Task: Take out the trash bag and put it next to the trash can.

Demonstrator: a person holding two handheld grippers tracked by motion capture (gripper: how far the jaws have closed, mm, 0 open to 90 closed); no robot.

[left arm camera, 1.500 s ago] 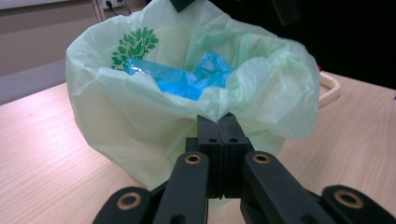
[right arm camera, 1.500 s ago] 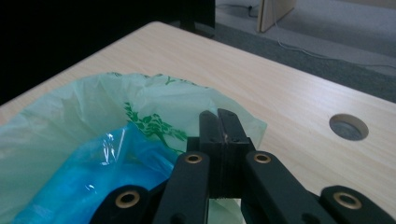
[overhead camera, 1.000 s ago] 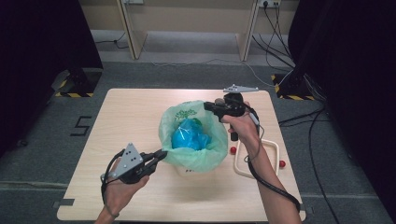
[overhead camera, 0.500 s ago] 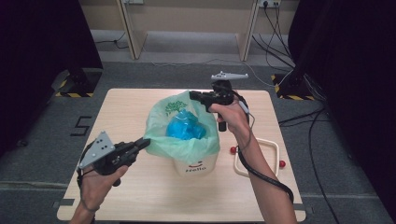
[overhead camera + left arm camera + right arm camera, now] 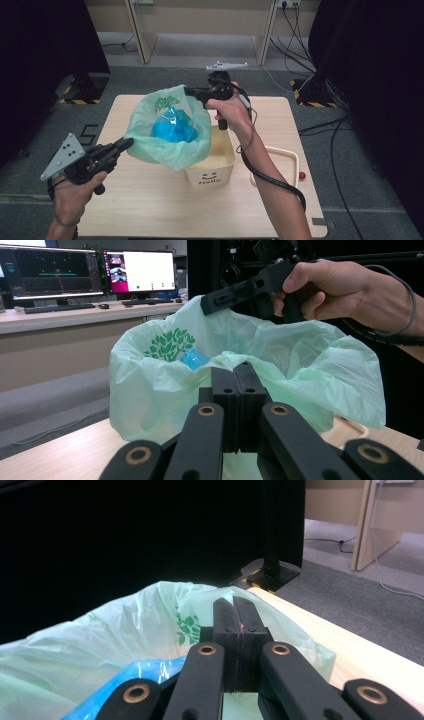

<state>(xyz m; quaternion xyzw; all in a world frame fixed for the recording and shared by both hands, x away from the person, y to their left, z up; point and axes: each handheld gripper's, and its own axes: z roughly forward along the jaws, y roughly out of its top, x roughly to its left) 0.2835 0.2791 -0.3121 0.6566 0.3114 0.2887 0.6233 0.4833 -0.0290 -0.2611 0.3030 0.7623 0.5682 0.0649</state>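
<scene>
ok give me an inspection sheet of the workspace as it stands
surface: wooden table, bare at the front
job's things: green bag with a blue bag inside, lifted partly out of the white bin
clutter: white tray right of the bin, a red ball beside it
grippers: left tool shut on the green bag's near rim; right tool shut on its far rim
cables: black cable trailing along the right forearm; more cables on the floor behind
surroundings: grey floor, black curtains at both sides, monitors on a desk in the left gripper view
</scene>
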